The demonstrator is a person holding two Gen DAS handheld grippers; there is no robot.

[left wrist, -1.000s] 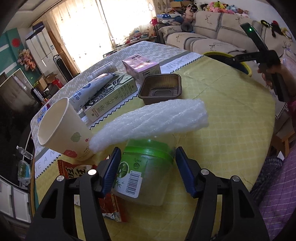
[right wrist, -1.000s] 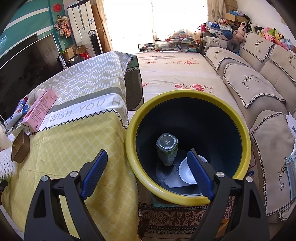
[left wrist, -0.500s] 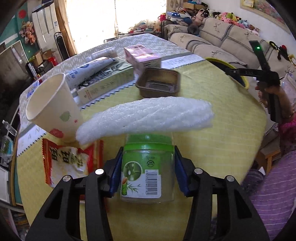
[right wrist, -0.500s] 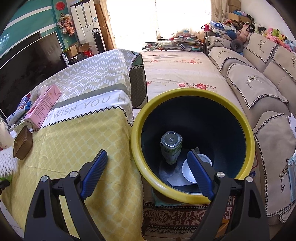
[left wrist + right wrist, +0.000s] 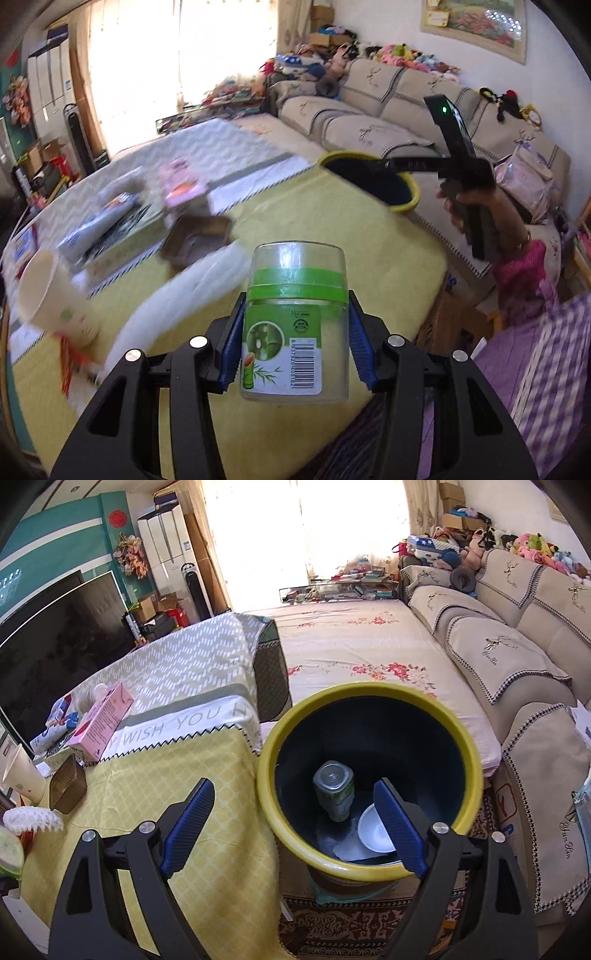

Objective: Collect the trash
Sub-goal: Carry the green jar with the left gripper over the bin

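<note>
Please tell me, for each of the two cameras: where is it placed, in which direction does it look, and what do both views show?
Left wrist: on the left claw, facing across the yellow table toward the sofa; its fingers clamp a green-labelled jar; the person's right hand shows.
Right wrist: on the open right claw, looking down into the yellow bin.
Shared: bin, table, pink carton, brown tray.

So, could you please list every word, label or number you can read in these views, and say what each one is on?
"WISH YOU H": white tablecloth band; the rest is cut off by the fold.
"Yam Ben" (roughly, script): sofa cover.
Barcode digits on the jar in the left gripper: too small to read reliably.
Pink carton: print too small.
Tube: lettering blurred.
Wall poster: unreadable.
</note>
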